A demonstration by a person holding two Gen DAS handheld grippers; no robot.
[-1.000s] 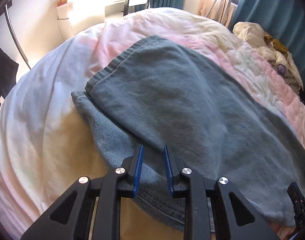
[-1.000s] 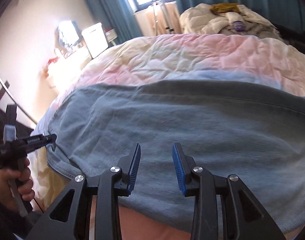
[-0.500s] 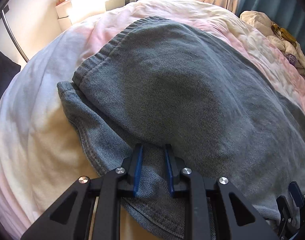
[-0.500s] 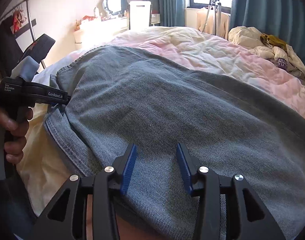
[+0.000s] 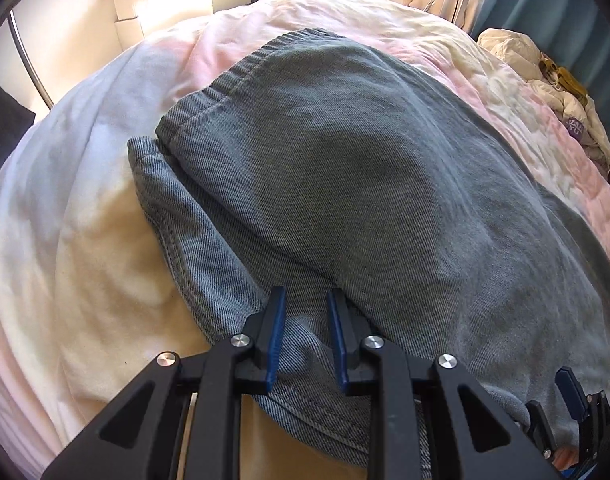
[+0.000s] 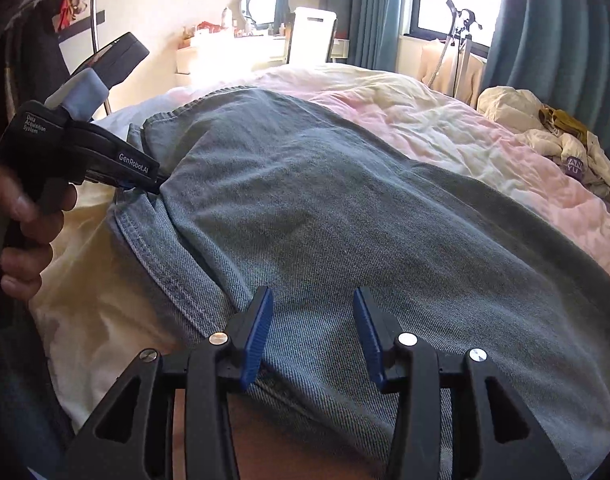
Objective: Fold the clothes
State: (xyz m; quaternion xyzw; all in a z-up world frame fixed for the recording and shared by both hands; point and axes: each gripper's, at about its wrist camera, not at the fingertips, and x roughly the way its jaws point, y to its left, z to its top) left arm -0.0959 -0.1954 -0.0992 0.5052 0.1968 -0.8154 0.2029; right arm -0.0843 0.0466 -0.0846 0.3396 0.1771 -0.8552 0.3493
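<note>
Where it lies: grey-blue denim garment (image 5: pixel 385 184) spread on the pastel duvet (image 5: pixel 65 220), upper layer doubled over a paler stitched-edge layer.
Left gripper (image 5: pixel 305 320): fingers narrowly parted, astride the fold edge.
Right gripper (image 6: pixel 311 324): fingers wide apart over denim.
Right view only: hand (image 6: pixel 21 232) on the left tool.

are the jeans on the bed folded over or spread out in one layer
Folded over. The jeans lie on the quilt in two layers: the upper layer's hem sits just inside a second denim edge poking out beneath it.
</note>
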